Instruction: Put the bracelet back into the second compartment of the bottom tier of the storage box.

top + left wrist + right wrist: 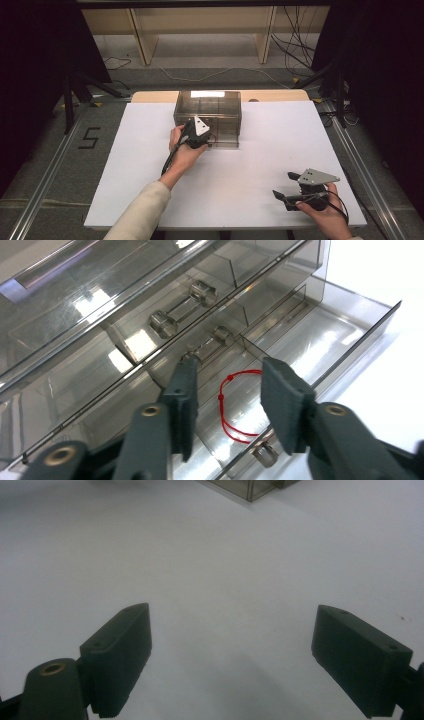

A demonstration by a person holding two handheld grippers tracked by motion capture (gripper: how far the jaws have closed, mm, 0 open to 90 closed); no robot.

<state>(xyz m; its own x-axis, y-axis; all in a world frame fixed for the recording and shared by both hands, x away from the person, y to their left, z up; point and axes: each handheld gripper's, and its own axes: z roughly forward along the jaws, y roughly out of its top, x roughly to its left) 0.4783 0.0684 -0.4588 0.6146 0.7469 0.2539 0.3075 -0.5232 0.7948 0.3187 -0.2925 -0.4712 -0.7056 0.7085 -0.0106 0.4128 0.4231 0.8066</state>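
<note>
A smoky clear plastic drawer cabinet stands at the back middle of the white table. My left gripper is at its front. In the left gripper view the bottom drawer is pulled out. A red string loop lies inside it, between and just beyond my open left gripper. My right gripper rests low at the table's front right, held by a hand. Its jaws stand wide apart over bare white surface, holding nothing.
Cylindrical clear knobs sit on the upper drawer fronts, and one on the open drawer's front. Table legs and cables lie on the floor behind. A metal rail runs along the left.
</note>
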